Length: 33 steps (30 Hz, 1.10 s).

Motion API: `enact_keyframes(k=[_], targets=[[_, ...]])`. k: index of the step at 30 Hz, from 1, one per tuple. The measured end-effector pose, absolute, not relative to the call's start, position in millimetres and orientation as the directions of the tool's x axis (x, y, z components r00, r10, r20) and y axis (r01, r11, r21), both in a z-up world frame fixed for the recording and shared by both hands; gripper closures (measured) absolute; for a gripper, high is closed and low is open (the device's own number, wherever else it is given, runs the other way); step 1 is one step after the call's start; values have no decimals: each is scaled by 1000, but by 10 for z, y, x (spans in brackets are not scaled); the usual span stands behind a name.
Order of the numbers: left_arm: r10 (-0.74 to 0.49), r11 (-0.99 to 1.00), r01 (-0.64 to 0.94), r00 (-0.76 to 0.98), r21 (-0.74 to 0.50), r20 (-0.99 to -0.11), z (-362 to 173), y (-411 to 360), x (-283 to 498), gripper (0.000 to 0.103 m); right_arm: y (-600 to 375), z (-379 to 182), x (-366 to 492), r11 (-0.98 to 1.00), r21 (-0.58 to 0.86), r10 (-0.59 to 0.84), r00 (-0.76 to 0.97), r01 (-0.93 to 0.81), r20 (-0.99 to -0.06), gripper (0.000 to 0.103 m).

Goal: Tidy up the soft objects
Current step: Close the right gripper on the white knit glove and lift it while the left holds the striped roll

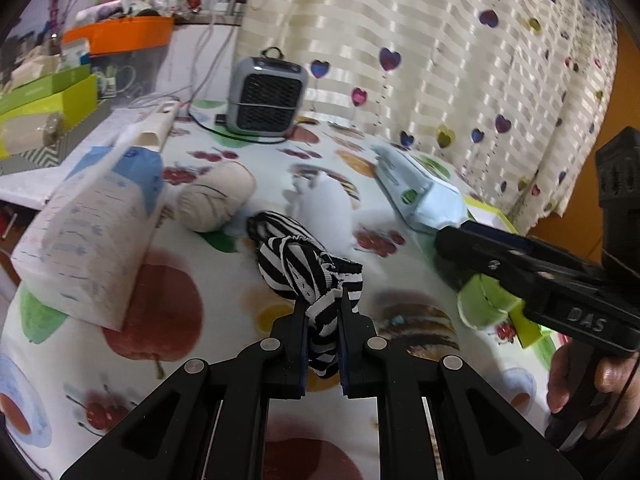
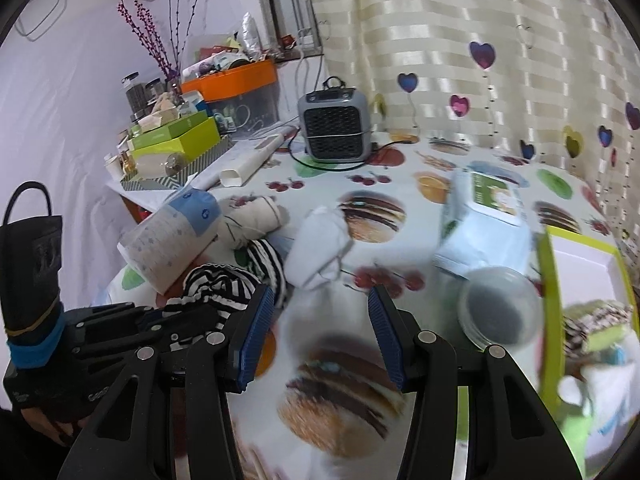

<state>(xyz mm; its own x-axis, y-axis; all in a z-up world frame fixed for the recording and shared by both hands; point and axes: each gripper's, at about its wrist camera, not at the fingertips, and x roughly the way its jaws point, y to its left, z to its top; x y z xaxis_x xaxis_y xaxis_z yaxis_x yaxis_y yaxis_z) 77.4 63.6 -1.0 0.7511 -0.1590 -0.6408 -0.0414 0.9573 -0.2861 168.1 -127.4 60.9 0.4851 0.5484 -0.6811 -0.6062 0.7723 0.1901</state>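
One striped cloth (image 1: 308,276) is pinched in the left gripper (image 1: 323,344); the right gripper (image 2: 322,334), fingers spread, holds nothing. White cloth (image 2: 318,248) and beige roll (image 1: 216,200) wait farther back.

black-and-white striped cloth (image 1: 308,276), bunched, pinched aloft in the left tongs (image 1: 323,312) above the fruit-print tablecloth (image 1: 168,312)

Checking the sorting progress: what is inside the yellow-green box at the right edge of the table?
In the right wrist view, the yellow-green box holds blurred soft items: something dark-and-white patterned, something green, something white. Its far end shows bare white floor. The frame edge hides the rest.
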Motion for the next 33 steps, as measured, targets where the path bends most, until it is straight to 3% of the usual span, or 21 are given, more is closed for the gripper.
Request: enact_keyframes(k=[17, 30, 32, 33], targets=[[-113, 946, -101, 790, -310, -602, 79, 1010, 850, 92, -855, 180, 2439, 783, 372, 585, 389, -498, -712, 52], [-125, 943, -97, 781, -317, -612, 15, 1039, 899, 92, -672, -38, 2583, 786, 390, 576, 339, -480, -744, 52], [-125, 943, -98, 781, -317, -612, 13, 1034, 902, 92, -688, 9, 2552, 783, 387, 583, 356, -487, -730, 56], [-124, 943, -99, 781, -316, -613, 13, 1034, 903, 92, -685, 28, 2541, 783, 381, 582, 362, -492, -728, 65]])
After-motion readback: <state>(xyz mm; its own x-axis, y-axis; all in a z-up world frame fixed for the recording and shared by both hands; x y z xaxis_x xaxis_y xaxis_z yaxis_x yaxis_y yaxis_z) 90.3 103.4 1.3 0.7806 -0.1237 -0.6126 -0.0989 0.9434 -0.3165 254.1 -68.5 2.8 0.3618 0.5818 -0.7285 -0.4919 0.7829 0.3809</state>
